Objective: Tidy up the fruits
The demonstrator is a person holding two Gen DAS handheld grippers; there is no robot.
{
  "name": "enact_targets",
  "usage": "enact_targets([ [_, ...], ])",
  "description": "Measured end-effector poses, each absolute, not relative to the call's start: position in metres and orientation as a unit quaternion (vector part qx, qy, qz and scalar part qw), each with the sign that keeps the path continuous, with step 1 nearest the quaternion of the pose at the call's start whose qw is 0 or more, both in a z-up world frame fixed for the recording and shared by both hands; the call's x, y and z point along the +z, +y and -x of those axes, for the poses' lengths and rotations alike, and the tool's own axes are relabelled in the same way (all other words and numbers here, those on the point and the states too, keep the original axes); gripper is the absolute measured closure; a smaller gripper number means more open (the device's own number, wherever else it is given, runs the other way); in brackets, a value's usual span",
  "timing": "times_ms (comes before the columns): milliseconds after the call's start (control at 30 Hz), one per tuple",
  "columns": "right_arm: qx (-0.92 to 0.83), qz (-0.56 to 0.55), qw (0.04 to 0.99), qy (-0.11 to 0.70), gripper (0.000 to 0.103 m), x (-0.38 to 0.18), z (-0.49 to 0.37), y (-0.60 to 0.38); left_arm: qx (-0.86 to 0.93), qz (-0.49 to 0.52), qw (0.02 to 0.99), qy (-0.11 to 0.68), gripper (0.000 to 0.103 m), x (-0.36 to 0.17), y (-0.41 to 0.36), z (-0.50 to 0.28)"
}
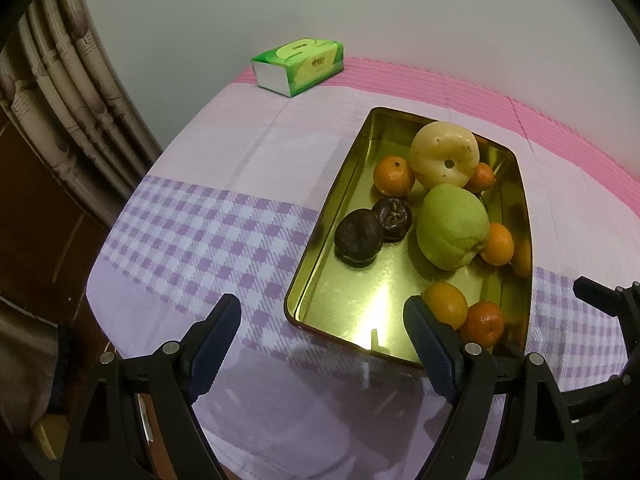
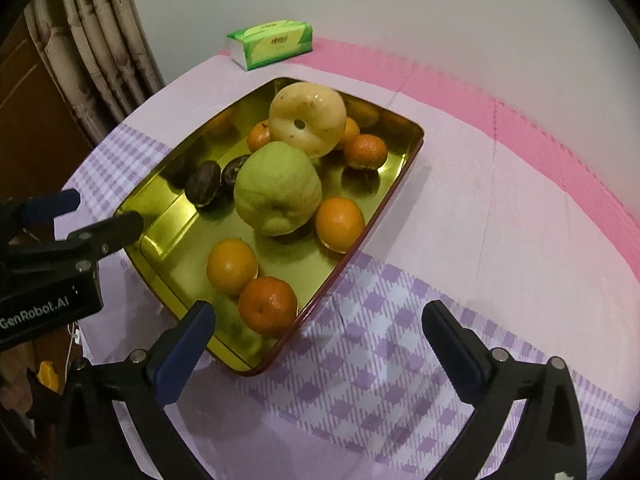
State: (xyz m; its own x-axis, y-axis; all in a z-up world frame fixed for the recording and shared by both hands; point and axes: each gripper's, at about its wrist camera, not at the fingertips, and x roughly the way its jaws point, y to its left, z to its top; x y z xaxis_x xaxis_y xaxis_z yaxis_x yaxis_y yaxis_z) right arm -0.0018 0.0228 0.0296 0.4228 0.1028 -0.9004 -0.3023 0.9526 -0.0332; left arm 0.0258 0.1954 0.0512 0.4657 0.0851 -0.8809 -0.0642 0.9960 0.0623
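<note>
A gold metal tray (image 1: 320, 264) (image 2: 160, 216) sits on the table and holds a yellow pear (image 1: 444, 154) (image 2: 307, 118), a green pear (image 1: 452, 232) (image 2: 276, 188), two dark round fruits (image 1: 358, 238) (image 2: 204, 188) and several oranges (image 1: 446, 304) (image 2: 268, 306). My left gripper (image 1: 322, 316) is open and empty, hovering over the tray's near edge. My right gripper (image 2: 320, 320) is open and empty, over the tray's near right corner. The left gripper also shows in the right wrist view (image 2: 104, 220).
A green tissue box (image 1: 298, 66) (image 2: 270, 44) stands at the back of the table by the wall. The tablecloth (image 1: 200, 232) is lilac with a checked band and a pink far strip. A curtain (image 1: 60, 80) hangs at left.
</note>
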Motion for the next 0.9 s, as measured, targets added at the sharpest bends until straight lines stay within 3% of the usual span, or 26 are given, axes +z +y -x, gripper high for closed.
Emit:
enact_targets([
  [900,0.133,0.109,0.827,0.535,0.000,0.022,0.004,0.035,0.040,-0.011,0.855,0.518,0.020,0.048,0.194,-0.026],
])
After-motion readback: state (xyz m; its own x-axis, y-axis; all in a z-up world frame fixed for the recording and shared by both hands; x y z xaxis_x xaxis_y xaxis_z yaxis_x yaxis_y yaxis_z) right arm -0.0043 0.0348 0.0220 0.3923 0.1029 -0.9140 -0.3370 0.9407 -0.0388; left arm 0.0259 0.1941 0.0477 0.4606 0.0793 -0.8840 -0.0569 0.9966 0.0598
